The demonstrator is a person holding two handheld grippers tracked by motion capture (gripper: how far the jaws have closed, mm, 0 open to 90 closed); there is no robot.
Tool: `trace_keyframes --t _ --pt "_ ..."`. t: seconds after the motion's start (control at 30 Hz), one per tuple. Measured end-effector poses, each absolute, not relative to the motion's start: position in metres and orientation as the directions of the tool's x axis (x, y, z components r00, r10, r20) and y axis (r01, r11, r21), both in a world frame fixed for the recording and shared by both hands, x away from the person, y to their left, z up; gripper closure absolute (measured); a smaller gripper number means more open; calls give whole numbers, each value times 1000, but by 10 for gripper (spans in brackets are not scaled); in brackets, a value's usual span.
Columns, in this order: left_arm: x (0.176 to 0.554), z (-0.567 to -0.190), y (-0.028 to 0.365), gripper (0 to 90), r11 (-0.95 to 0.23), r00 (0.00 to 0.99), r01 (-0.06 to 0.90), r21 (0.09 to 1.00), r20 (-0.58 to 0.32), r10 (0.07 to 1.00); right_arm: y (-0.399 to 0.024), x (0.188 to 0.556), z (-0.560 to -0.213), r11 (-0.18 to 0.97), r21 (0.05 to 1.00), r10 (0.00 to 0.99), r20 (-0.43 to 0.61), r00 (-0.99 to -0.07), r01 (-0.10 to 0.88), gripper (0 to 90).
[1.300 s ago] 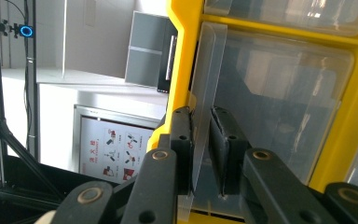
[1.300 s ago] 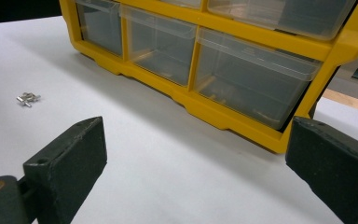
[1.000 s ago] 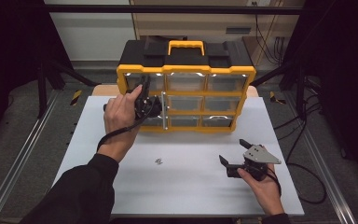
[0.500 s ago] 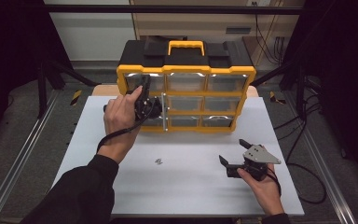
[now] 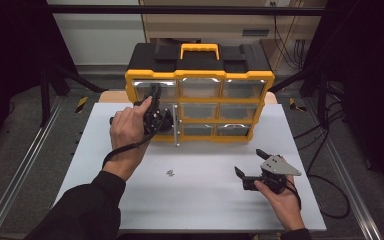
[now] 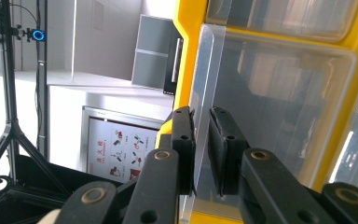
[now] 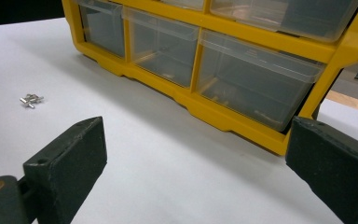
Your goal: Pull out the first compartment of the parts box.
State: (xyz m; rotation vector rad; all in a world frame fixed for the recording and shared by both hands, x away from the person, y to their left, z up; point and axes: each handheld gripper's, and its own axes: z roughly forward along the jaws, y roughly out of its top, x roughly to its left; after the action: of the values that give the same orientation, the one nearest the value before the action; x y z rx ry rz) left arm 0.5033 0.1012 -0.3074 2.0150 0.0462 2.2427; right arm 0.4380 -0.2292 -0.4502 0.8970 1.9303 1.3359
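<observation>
Left gripper view: left tool [image 6: 201, 140] pinches clear drawer lip [image 6: 200, 93]; high view: right tool [image 5: 250, 167] wide, empty.

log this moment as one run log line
left tongs: shut on drawer lip of organizer | right tongs: open, low over table | screws: loose on table

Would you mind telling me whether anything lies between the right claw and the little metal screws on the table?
Nothing visible does. The right claw rests open on the white table, and the stretch of tabletop between it and the screws is bare; the organizer stands farther back.
</observation>
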Motion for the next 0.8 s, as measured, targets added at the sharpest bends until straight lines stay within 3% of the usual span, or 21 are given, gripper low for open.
trace_keyframes --t 0.8 --pt "467 -308 107 798 -987 -111 -102 126 984 138 -229 438 -450 263 947 810 -113 -575 185 52"
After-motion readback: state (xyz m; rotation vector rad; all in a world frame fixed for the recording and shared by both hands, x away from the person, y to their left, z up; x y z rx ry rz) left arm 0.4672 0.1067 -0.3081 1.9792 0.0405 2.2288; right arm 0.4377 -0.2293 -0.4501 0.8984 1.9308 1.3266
